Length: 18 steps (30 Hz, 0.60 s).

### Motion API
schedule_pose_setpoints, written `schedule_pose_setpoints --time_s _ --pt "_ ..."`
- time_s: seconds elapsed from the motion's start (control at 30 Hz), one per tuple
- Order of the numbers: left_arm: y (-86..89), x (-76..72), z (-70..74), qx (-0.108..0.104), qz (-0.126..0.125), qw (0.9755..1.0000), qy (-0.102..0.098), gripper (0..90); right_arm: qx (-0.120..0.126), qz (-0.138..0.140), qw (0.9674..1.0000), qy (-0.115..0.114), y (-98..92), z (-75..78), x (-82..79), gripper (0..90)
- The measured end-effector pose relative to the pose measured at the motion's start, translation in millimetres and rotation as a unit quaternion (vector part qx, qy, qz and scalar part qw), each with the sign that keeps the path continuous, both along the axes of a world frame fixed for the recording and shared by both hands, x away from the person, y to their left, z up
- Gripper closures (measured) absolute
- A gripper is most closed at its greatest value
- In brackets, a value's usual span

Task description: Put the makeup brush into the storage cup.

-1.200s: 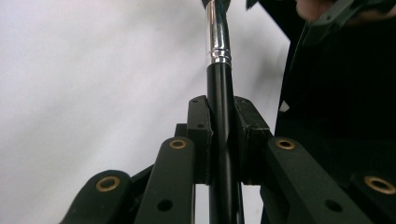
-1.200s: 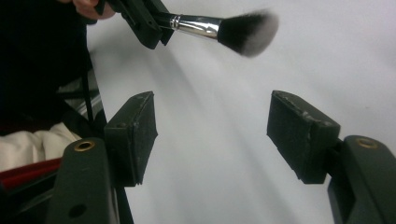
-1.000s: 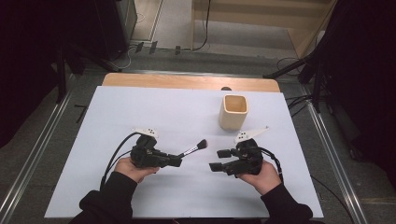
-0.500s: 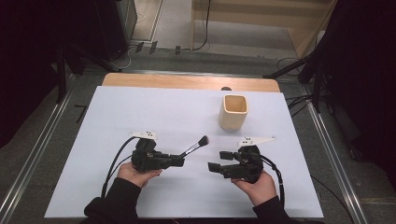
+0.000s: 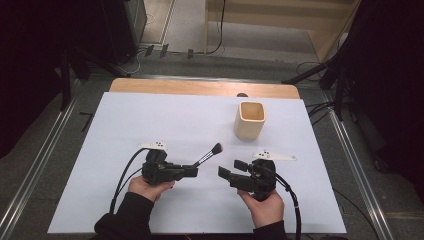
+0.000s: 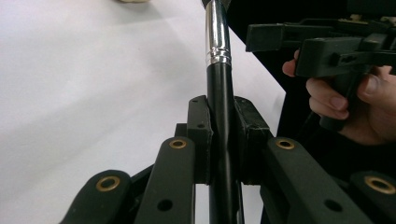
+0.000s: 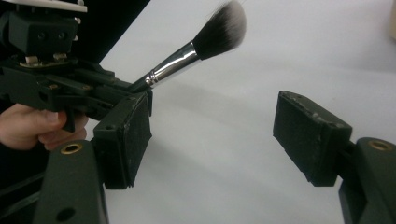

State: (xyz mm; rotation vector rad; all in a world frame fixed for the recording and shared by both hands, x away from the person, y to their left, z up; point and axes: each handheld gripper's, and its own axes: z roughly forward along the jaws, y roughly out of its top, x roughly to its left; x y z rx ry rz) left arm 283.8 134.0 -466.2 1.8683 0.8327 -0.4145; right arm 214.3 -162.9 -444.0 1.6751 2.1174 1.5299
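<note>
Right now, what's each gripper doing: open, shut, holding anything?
Left gripper: shut on the makeup brush, clamped on its black handle.
Right gripper: open, nothing between its pads; its jaws have just been closing a little.

On the table (image 5: 150,120), the cup (image 5: 249,120) stands toward the far right. Nearer the person, the left gripper (image 5: 192,172) lies left of the right gripper (image 5: 227,172), the 2 facing each other, apart. The brush (image 5: 207,154) sits in the left gripper, slanting up toward the cup, its head above and between the grippers.
</note>
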Motion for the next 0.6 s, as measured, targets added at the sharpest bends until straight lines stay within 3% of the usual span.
schedule_pose_setpoints --time_s 0.1,0.4,0.6 --pt "-1.4 -3.3 -1.8 -0.018 0.001 0.9998 0.011 79.2 0.025 -0.006 0.9996 -0.007 0.5 -4.4 -0.3 29.9" --pt "-11.5 -11.2 -4.4 -0.017 0.001 0.9998 -0.011 79.3 0.05 -0.021 0.9985 -0.012 7.4 -10.6 -2.2 30.8" --pt "-12.6 -14.4 -4.5 -0.021 0.014 0.9993 -0.027 79.2 0.073 -0.046 0.9963 0.006 13.9 -13.0 -2.2 32.2"
